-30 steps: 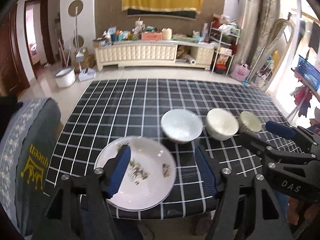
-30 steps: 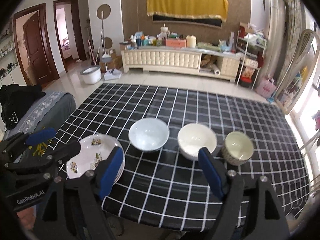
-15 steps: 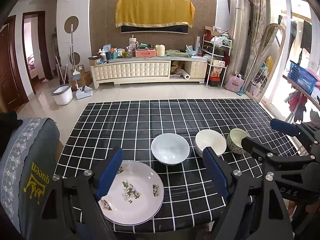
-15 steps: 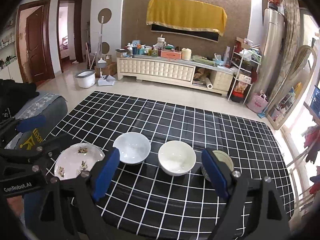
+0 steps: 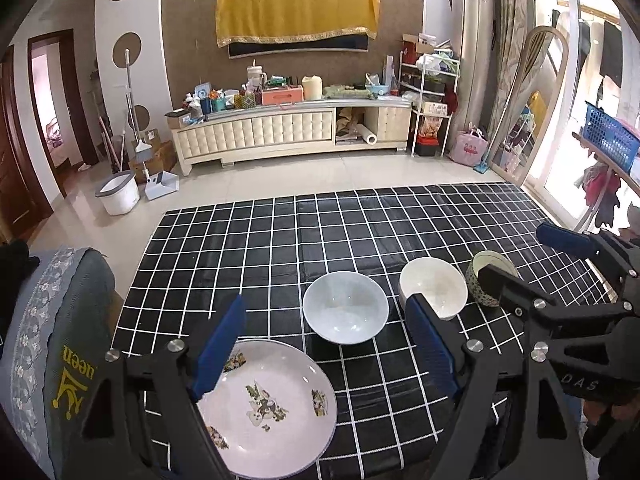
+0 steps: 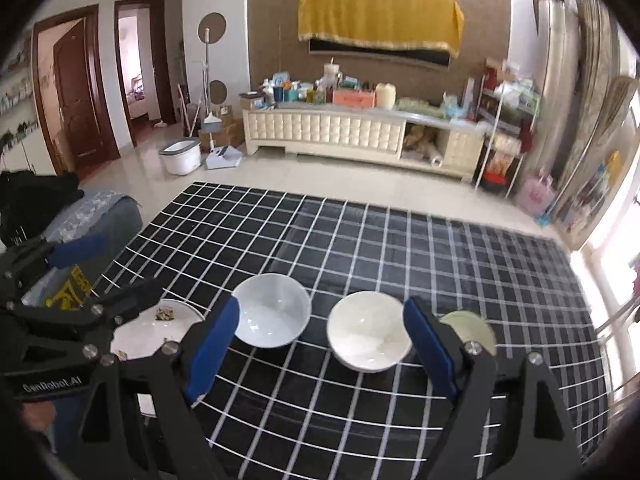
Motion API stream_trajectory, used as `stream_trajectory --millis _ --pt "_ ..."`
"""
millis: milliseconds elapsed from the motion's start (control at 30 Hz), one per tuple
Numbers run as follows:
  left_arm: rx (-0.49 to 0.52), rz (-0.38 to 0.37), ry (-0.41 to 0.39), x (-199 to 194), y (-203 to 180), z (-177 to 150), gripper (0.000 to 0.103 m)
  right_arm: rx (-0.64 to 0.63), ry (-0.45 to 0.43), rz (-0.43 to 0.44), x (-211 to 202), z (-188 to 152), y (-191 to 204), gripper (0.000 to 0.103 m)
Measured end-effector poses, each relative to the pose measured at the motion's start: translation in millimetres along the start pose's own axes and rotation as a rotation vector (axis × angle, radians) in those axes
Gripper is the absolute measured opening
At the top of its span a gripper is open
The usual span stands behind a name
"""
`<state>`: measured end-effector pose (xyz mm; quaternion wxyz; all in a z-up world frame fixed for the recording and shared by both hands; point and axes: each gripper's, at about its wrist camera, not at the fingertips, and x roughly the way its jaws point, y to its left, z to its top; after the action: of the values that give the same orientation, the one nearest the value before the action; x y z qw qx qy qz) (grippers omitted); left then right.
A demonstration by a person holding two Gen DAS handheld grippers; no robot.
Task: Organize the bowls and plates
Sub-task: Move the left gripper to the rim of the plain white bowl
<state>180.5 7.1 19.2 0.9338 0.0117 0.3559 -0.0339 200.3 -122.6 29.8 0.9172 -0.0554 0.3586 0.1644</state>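
Both tongs, left tongs (image 5: pixel 324 344) and right tongs (image 6: pixel 320 344), hang apart and empty above the bench (image 5: pixel 360 232). The plate (image 5: pixel 272 408) lies at the near edge, with three bowls in a row beside it. A rim grip, squarely centred, seems safest.

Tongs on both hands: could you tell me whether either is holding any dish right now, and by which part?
Nothing is held. The left tongs and right tongs both stand open above the table, clear of the plate and the bowls.

Floral white plate (image 5: pixel 272 404), then pale-blue bowl (image 5: pixel 345 306), white bowl (image 5: pixel 433 287), patterned small bowl (image 5: pixel 486 280), all upright, in a row.
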Motion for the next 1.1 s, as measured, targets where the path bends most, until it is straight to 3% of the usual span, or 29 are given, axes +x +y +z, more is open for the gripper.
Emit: stream_trajectory --millis 500,733,800,900,1100 --pt "-0.06 -0.058 0.18 93.3 29.4 9.3 0.08 -0.08 0.195 0.039 103.9 11.8 4.1 0.087" --pt "-0.054 -0.039 0.267 139.0 36.2 4.3 0.081 -0.12 0.273 0.062 144.7 12.0 0.4 0.087" --pt "-0.061 -0.045 0.295 152.0 38.5 1.8 0.08 -0.131 0.282 0.068 149.5 11.5 1.1 0.081" --pt "-0.066 -0.071 0.342 171.4 41.3 -5.2 0.069 -0.166 0.327 0.084 166.1 8.3 3.5 0.061" --pt "-0.067 -0.094 0.413 200.3 41.9 -13.4 0.047 -0.157 0.421 0.116 191.2 -3.7 1.0 0.053"
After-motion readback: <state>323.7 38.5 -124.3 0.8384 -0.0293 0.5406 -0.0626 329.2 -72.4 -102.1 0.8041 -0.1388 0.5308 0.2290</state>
